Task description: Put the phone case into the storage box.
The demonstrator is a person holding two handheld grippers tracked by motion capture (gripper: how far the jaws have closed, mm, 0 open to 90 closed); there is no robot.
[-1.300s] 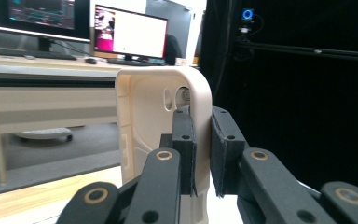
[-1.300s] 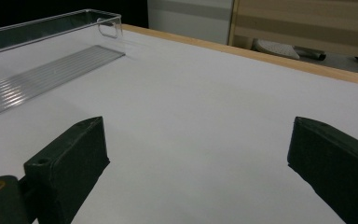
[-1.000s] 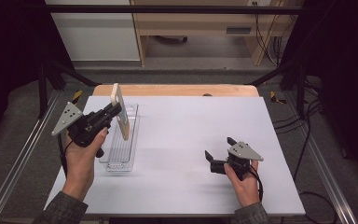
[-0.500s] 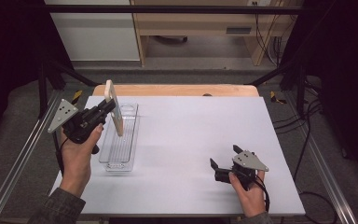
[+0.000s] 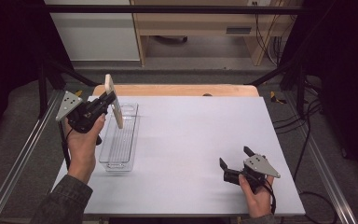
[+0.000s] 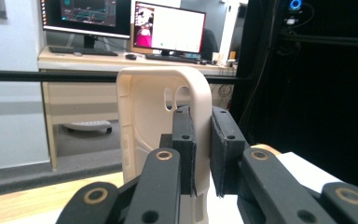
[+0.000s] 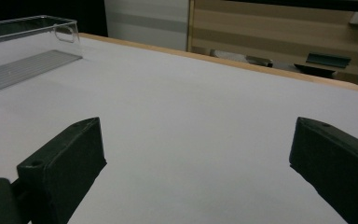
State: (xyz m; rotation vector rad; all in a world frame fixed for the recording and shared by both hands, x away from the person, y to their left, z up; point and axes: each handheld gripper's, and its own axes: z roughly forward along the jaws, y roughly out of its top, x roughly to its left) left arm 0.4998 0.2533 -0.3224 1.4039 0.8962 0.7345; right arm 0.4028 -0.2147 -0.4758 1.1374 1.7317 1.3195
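High view: the left tool (image 5: 103, 106) sits at about 10 o'clock on the white surface (image 5: 191, 140), its jaws closed on a cream phone case (image 5: 114, 101) held upright and clear of the surface, above the far end of a clear plastic tray (image 5: 120, 140). The grip appears to take one long edge only. Risk: with most of the case unsupported, a quick wrist turn could pivot it between the pads or let it slip down onto the tray wall. The right tool (image 5: 235, 169) rests low at about 5 o'clock, well apart from the tray, jaws spread and empty. The middle and the 2 o'clock area of the surface are bare, giving free room. The front edge lies near the right hand.

Left gripper view: the jaws pinch the right-hand side wall of the case (image 6: 163, 135) near its camera cut-out. The contact patch is narrow, and a thin wall may flex, which I judge the likeliest cause of a loosened hold.

Right gripper view: both jaws stand wide apart over bare surface, nothing between them. The tray (image 7: 25, 46) lies at 10 o'clock, well off.
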